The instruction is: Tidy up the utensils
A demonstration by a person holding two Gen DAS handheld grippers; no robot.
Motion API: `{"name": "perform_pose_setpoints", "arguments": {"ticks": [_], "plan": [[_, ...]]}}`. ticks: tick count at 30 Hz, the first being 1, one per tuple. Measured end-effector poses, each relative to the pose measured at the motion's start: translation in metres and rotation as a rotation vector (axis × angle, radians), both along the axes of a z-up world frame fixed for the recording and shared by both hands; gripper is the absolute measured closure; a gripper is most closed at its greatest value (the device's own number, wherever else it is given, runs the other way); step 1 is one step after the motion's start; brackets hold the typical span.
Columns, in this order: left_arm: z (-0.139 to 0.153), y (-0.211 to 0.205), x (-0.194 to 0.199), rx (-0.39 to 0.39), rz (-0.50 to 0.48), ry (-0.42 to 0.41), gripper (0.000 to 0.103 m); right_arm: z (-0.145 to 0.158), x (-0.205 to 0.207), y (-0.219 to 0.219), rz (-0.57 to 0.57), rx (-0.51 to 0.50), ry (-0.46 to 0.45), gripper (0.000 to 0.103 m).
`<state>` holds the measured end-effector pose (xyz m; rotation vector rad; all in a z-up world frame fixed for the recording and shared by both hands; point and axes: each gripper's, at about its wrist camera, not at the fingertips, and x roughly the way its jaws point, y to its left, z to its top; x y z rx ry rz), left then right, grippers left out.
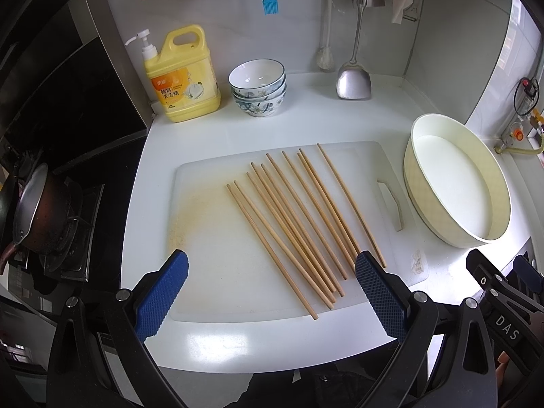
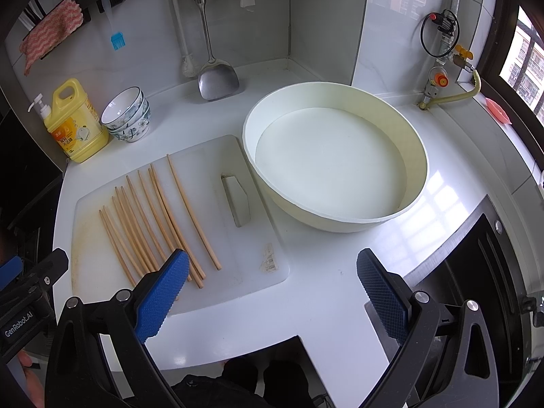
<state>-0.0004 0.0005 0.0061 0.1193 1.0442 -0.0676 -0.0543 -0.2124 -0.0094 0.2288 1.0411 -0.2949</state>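
Chopsticks (image 1: 299,224) lie fanned on the cutting board (image 1: 210,238), just left of the basin (image 1: 455,183), long axes running diagonally away from board's near edge. Left gripper (image 1: 272,289) spread wide, empty, directly over their near ends, so nearer; right gripper (image 2: 272,289) spread, empty, right of the board.

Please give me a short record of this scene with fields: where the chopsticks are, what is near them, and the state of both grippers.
chopsticks: loose, lying spread on the cutting board, none held
basin: to the right of the board, nothing inside
bowls: stacked at the back, beside the soap bottle
spatula: leaning on the back wall
left gripper: open, above the near ends of the chopsticks
right gripper: open, above the counter, holding nothing
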Motion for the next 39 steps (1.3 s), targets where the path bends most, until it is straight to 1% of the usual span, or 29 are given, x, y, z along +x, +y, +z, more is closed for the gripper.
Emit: {"name": "perform_pose_setpoints", "arguments": {"ticks": [12,13,32,39], "plan": [[-0.002,0.001,0.002,-0.002,0.0,0.006,0.006,-0.001,-0.005,-0.004,-0.003,0.001,0.0,0.009],[-0.002,0.001,0.003,-0.002,0.0,0.007,0.006,0.0,0.001,-0.004,-0.004,0.0,0.001,0.009],[-0.003,0.001,0.002,-0.001,0.0,0.006,0.006,0.0,0.001,-0.003,-0.004,-0.001,-0.001,0.009],[-0.002,0.005,0.006,-0.007,0.004,0.003,0.006,0.003,0.007,-0.001,-0.001,-0.001,-0.003,0.009]]}}
